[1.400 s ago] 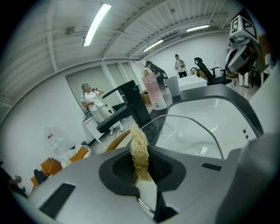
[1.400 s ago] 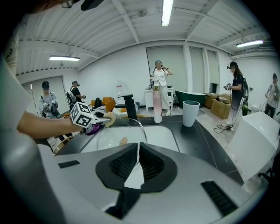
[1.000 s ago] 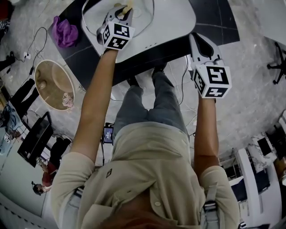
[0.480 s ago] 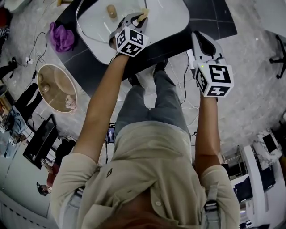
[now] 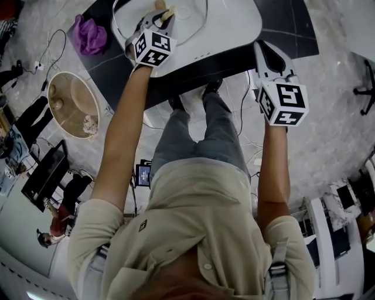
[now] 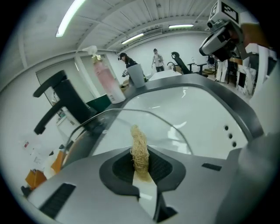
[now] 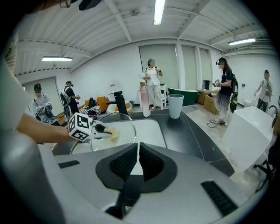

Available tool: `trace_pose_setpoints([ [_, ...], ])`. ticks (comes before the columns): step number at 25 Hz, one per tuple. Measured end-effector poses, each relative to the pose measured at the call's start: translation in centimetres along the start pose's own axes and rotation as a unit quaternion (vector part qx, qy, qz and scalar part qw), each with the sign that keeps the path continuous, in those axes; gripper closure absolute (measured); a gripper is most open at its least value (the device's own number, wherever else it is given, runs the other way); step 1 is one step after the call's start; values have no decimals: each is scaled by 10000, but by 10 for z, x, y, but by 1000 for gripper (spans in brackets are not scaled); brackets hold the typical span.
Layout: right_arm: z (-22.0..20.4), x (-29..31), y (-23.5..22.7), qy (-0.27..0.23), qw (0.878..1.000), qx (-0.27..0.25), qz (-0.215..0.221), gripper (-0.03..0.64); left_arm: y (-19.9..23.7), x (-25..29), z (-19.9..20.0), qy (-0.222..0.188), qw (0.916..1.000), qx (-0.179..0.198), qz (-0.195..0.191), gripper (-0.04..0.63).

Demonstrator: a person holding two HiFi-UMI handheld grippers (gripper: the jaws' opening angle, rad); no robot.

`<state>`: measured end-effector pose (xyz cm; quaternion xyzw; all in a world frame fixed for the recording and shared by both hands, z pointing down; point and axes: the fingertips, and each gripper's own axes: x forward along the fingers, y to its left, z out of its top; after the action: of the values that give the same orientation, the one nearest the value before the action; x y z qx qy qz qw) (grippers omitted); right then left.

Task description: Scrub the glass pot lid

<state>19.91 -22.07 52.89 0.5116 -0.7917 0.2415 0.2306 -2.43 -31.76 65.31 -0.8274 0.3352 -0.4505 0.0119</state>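
The glass pot lid (image 5: pixel 193 23) rests tilted in the white sink (image 5: pixel 237 26), its wooden knob (image 5: pixel 159 4) near the top edge of the head view. My left gripper (image 5: pixel 168 14) is shut on a tan loofah scrubber (image 6: pixel 139 146), whose tip is at the lid's glass (image 6: pixel 109 127) close to the knob. The right gripper view shows that gripper (image 7: pixel 101 128) and scrubber (image 7: pixel 113 133) in front of the lid's rim (image 7: pixel 127 120). My right gripper (image 5: pixel 262 48) hovers over the dark counter's front edge, right of the sink, shut (image 7: pixel 138 159) on nothing.
A black faucet (image 6: pixel 65 98), a pink bottle (image 6: pixel 105 74) and a white cup (image 6: pixel 136 75) stand behind the sink. A purple cloth (image 5: pixel 89 36) lies on the dark counter (image 5: pixel 287 23) at the left. A round table (image 5: pixel 73 105) and cables are on the floor; people stand in the background.
The left gripper with the scrubber swept right across the lid, away from the knob, then back left near it. The right gripper has hardly moved.
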Motion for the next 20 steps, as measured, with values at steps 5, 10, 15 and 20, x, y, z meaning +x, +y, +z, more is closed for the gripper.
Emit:
trace_pose_setpoints([
  [5,9,16,23,2,9997,-133,189,589,99,-53,-51,327,9951,-31,937,541],
  [10,17,28,45,29,9991,-230,352,589,139,-87,-60,258,9909,-132,1312,541],
  [15,24,34,54,25,9988,-291,397,589,127,-83,-59,246,9925,-39,1200,541],
  [20,22,34,48,36,9991,-233,338,589,113,-74,-59,250,9940,-120,1056,541],
])
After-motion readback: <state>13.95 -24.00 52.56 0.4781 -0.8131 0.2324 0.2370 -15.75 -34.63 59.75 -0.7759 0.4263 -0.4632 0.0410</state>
